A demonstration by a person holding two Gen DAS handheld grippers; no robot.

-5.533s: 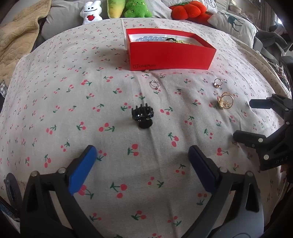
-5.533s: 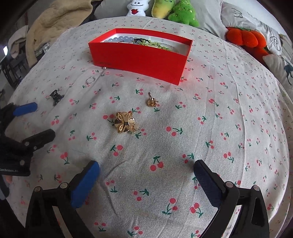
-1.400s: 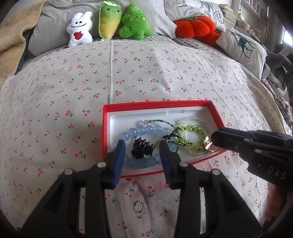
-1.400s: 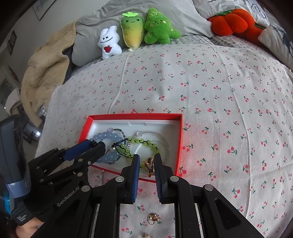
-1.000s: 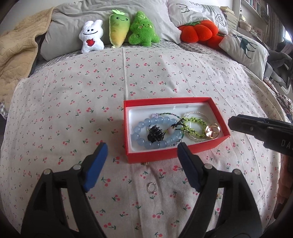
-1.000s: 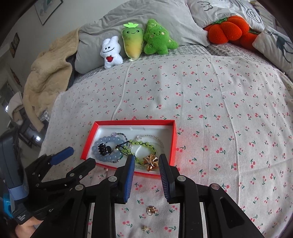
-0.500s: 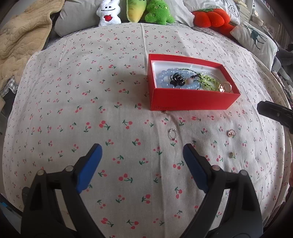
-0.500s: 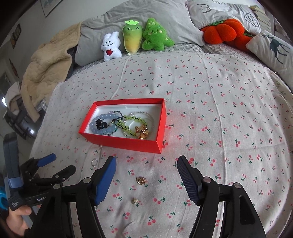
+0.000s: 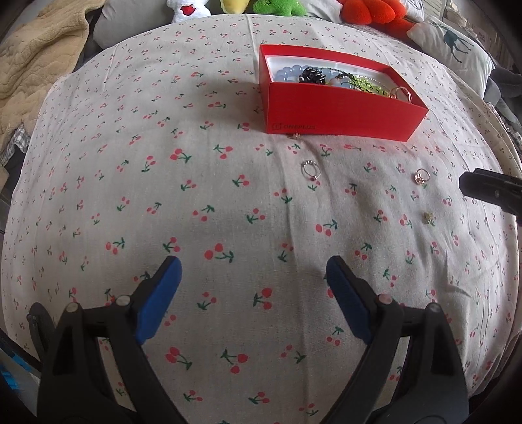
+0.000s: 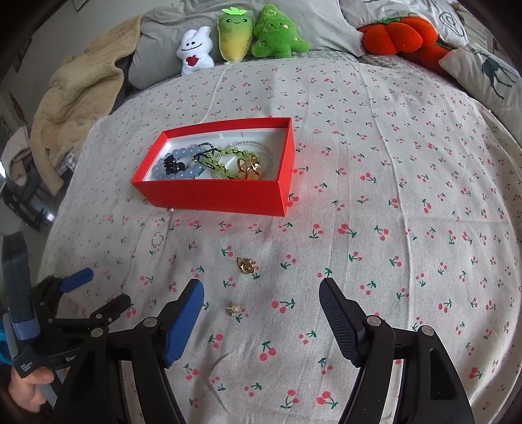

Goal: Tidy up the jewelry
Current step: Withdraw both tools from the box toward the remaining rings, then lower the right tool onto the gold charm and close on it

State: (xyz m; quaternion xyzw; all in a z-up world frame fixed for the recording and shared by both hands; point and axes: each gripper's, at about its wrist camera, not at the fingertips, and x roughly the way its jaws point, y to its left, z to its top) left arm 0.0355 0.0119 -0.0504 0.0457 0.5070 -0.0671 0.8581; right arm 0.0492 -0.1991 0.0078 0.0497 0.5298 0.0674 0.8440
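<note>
Only the right wrist view shows the plush toys (image 10: 241,36) against grey pillows. The red box (image 10: 215,192) holding bracelets sits on the cherry-print bed (image 10: 391,195), loose rings (image 9: 311,170) lying just before it. Left claw (image 9: 251,283) gapes wide and empty; right claw (image 10: 261,313), jaws just opening, holds nothing.

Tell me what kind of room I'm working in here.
Most likely a bedroom: the work surface looks like a bed under a cherry-print sheet, with pillows and plush toys along its far edge and a beige blanket heaped beside them.
</note>
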